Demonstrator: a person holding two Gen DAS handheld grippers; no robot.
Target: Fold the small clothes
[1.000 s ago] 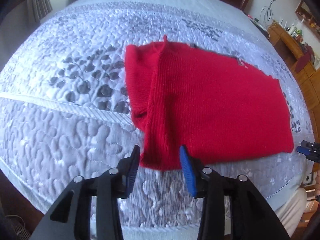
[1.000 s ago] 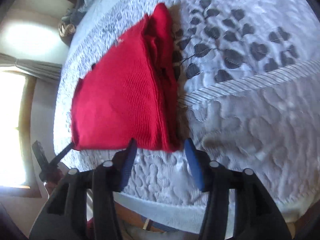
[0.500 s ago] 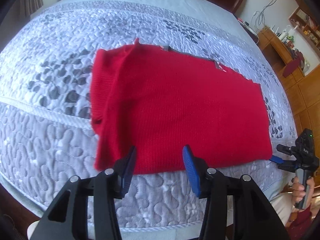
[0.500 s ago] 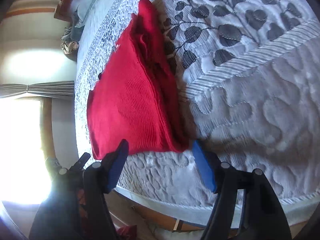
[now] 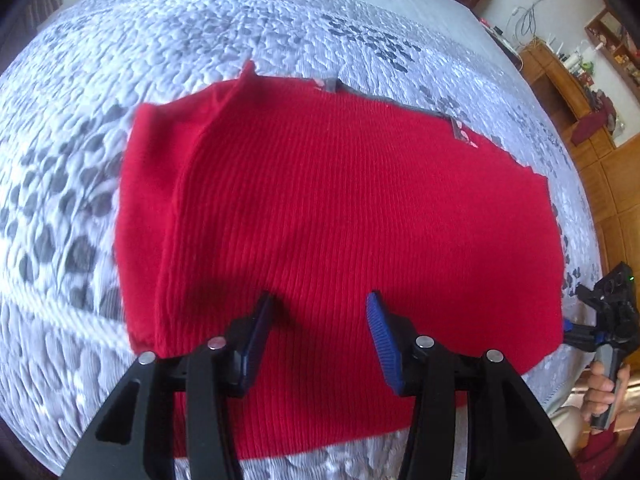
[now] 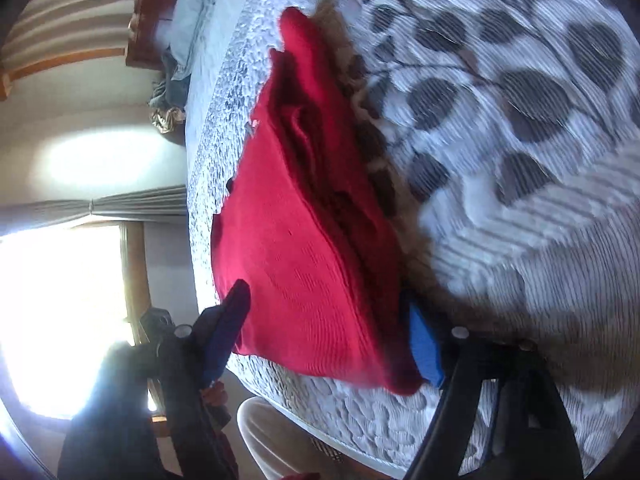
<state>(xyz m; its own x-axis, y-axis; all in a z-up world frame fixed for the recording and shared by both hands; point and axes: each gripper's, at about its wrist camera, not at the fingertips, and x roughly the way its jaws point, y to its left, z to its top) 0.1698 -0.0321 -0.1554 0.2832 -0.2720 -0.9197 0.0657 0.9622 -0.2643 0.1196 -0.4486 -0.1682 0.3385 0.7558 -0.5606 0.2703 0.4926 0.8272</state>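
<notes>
Left gripper (image 5: 318, 320): jaws apart, nothing pinched. It hangs over the near hem of the red knit garment (image 5: 340, 220), fabric spanning the gap below the pads, no contact I can confirm. The jaws have just been opening a little.

Right gripper (image 6: 324, 324): jaws wide and have just been opening further. The garment's near corner (image 6: 400, 384) sits between the fingers but the pads don't press it. One pad is beside the thick folded edge, the other off the opposite side of the cloth. So released, straddling, not grasping.

Outward from both: the garment lies flat on the quilted bedspread (image 5: 280, 32), already folded into a rough rectangle. Stacked layers bunch along the edge to the left of the left gripper. That same edge runs ahead of the right gripper's right-hand finger in its view. A grey tag (image 5: 332, 85) peeks out at the far edge.

Handling, my read: ribbed knit, soft, light, stretchy, zero stiffness. It will sag and drag on the quilt, not slide as a sheet. Layers can shear apart if only the top one is pinched.

Where to grab: the two near corners, biting the full stack, deep enough that the rib doesn't stretch out of the pads. Lift both evenly or the fold skews.

Risk: pinching the bedspread along with the hem.
</notes>
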